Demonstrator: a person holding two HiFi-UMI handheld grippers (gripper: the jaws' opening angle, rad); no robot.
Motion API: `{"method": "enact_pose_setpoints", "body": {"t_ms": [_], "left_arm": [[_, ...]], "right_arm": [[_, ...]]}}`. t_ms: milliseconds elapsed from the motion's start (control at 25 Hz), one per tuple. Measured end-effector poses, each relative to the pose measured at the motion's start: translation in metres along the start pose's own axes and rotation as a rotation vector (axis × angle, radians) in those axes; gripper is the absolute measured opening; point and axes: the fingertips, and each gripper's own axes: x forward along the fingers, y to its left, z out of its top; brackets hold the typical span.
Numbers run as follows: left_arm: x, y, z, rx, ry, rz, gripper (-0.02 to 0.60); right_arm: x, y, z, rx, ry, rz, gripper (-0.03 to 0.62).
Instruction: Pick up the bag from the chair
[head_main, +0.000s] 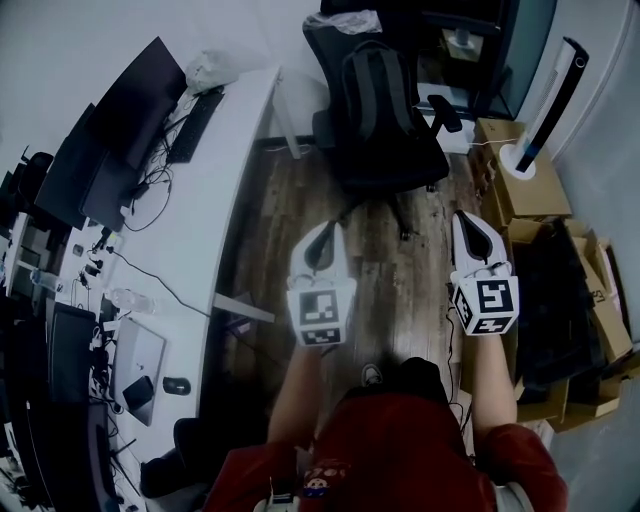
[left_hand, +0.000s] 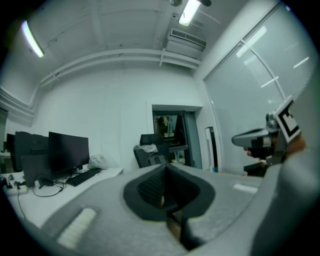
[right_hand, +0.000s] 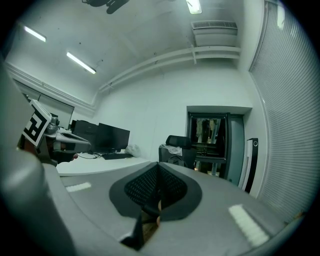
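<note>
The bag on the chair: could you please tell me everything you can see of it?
The bag is a dark grey backpack, seemingly fabric, with two paler straps running down its facing side. It stands upright on the seat of the black office chair, leaning on the backrest. Only the chair touches it.

- Left gripper (left_hand: 165, 174): jaws closed together, nothing between them.
- Chair (left_hand: 141, 153) carrying bag (left_hand: 156, 159): straight ahead, before doorway (left_hand: 175, 131).
- Monitor (left_hand: 68, 150), keyboard (left_hand: 84, 176): on desk (left_hand: 30, 202), left.
- Right gripper (left_hand: 239, 139): far right.

No legible words, brands or numbers are showing anywhere; the left hand-held gripper (head_main: 326, 232) and right hand-held gripper (head_main: 464, 220) are displaying only square markers (head_main: 321, 308).
</note>
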Motion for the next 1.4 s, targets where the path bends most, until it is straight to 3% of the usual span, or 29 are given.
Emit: {"method": "enact_pose_setpoints", "body": {"t_ms": [520,1400], "left_arm": [[0.091,-0.001,0.001,0.023,0.023,-0.011,-0.002],[0.312,-0.046,0.044,0.044,0.038,0.022,-0.002]], "right_arm": [[0.071,-0.057,-0.016,0.041,0.017,-0.006,0.000],[0.213,-0.240,-0.013,0.075,-0.007,0.021,0.000]]}}
